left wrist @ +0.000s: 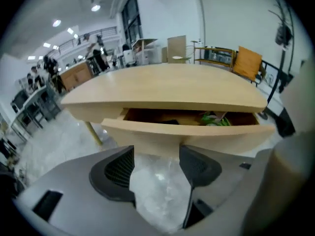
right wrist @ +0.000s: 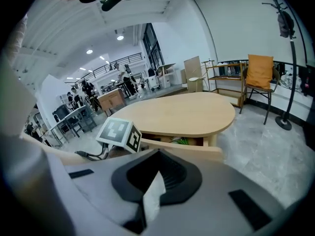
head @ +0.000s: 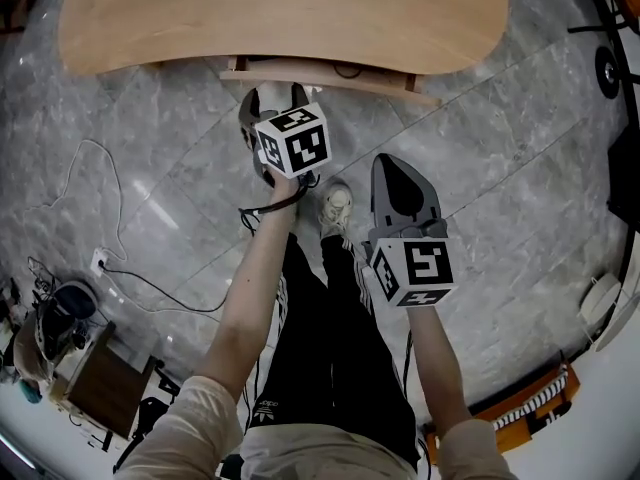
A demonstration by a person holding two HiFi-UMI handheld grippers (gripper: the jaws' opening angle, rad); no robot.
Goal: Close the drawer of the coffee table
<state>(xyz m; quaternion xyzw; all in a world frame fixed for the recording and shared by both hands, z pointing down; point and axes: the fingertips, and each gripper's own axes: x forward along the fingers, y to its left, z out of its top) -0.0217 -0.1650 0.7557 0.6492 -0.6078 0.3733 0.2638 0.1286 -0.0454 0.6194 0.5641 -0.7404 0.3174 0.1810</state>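
The wooden coffee table [head: 280, 13] fills the top of the head view. Its drawer [head: 325, 72] stands pulled out a little under the near edge. In the left gripper view the drawer front [left wrist: 189, 135] is just beyond the fingertips, and dark and green things [left wrist: 215, 119] lie inside. My left gripper [head: 272, 98] points down at the drawer front, open, with only floor showing between its jaws [left wrist: 156, 165]. My right gripper [head: 402, 183] hangs farther back over the floor, shut and empty [right wrist: 156, 173]. From there the drawer front [right wrist: 184, 149] shows beyond the left gripper's marker cube [right wrist: 119, 134].
My legs and a shoe [head: 336, 203] are below the grippers on the grey marble floor. Cables and a socket [head: 100, 261] lie at the left. An orange chair [right wrist: 259, 70], a shelf and a coat stand are beyond the table, with desks and people far behind.
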